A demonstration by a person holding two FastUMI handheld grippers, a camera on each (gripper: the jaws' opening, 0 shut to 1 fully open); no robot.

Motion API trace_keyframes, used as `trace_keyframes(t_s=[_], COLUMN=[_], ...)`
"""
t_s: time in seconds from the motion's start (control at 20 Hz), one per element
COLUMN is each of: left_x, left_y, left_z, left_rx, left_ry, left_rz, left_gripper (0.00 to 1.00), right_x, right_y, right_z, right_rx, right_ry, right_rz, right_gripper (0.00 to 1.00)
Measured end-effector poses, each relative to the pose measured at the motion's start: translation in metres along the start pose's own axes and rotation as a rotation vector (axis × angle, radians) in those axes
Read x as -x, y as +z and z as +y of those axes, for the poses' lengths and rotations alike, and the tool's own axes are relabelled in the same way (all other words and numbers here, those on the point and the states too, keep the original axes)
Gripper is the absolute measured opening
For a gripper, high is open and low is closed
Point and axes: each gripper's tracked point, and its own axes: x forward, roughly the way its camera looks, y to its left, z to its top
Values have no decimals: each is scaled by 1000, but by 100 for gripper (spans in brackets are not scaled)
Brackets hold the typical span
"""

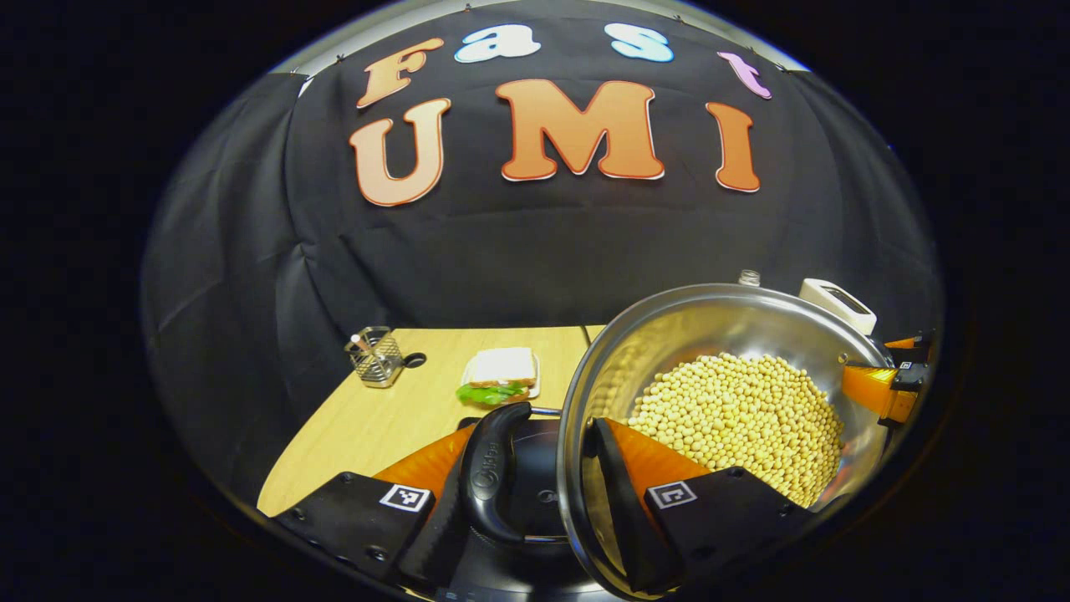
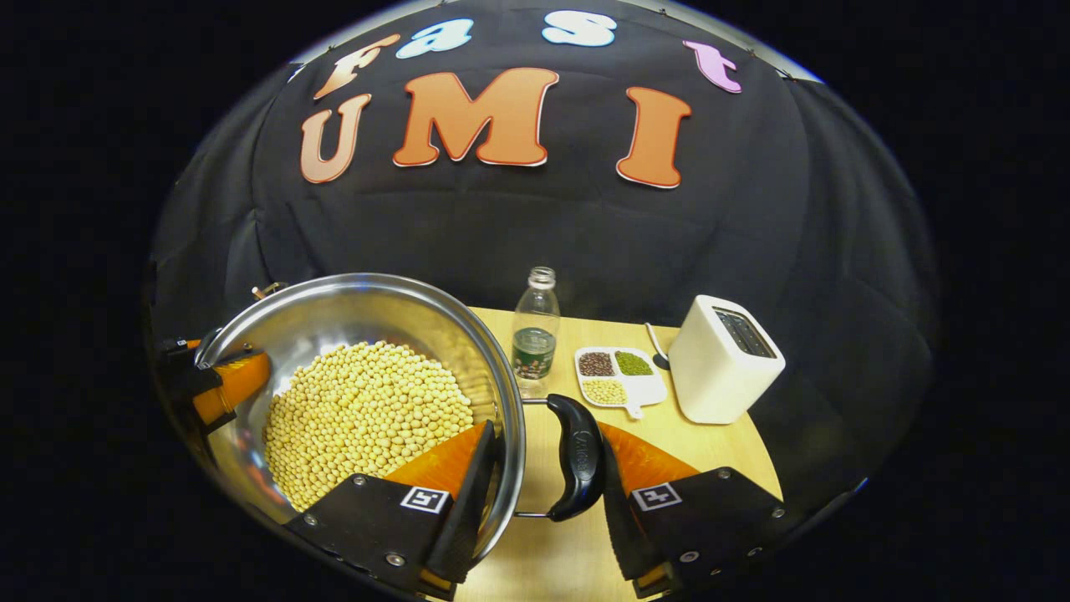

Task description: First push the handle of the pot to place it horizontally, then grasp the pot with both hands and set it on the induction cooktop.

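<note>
A steel pot [image 1: 669, 326] holding soybeans [image 1: 744, 418] hangs between my two grippers. In the left gripper view my left gripper [image 1: 535, 435] is shut on the pot: one finger sits outside the black side handle [image 1: 495, 468], the other inside the wall. Under that handle lies the black induction cooktop [image 1: 535, 502]. Across the pot my right gripper [image 1: 886, 389] clasps the far rim. In the right gripper view my right gripper [image 2: 547, 431] clamps the other black handle [image 2: 577, 456] and the pot [image 2: 351, 309] wall, with the soybeans [image 2: 368, 418] beside it. My left gripper [image 2: 217, 385] holds the opposite rim. Whether the pot rests on anything is hidden.
On the wooden table [image 1: 376, 418] stand a wire utensil holder [image 1: 376, 358] and a sandwich on a plate [image 1: 501, 376]. On the right-hand side of the table [image 2: 710, 443] are a plastic bottle [image 2: 535, 330], a divided dish of beans [image 2: 620, 374] and a white toaster [image 2: 723, 359].
</note>
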Motion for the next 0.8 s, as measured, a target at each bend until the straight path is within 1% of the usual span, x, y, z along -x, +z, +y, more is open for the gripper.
trace_keyframes(t_s=[0.05, 0.15, 0.2, 0.25, 0.3, 0.4, 0.45, 0.5, 0.55, 0.65, 0.75, 0.8], left_x=[3, 9, 10, 13, 15, 19, 22, 24, 23, 21, 16, 14], left_y=[2, 4, 4, 4, 5, 8, 8, 7, 4, -4, -7, -9], left_z=[9, 29, 38, 46, 54, 71, 75, 79, 87, 99, 107, 109], left_rx=[3, 11, 17, 22, 28, 38, 45, 48, 54, 55, 54, 49], left_ry=[11, 28, 37, 47, 56, 75, 84, 91, 98, 108, 115, 116], left_rz=[-4, -11, -10, -10, -8, -11, -13, -8, -4, 10, 12, 15], left_gripper=[83, 83, 80, 80, 77, 82, 83, 80, 80, 80, 83, 80], right_x=[-5, -6, -9, -12, -13, -18, -22, -25, -24, -31, -36, -35], right_y=[-1, -1, 0, 2, 2, 2, 2, 0, -3, -4, -3, -5], right_z=[2, 2, 3, 3, 3, 4, 4, 4, 6, 9, 14, 13], right_rx=[4, 9, 18, 27, 34, 36, 33, 37, 40, 39, 40, 46], right_ry=[8, 26, 34, 41, 49, 67, 73, 78, 82, 93, 103, 105], right_rz=[-1, -10, -17, -24, -27, -25, -25, -29, -22, -2, 7, 9], right_gripper=[65, 65, 65, 60, 65, 65, 65, 60, 65, 65, 65, 65])
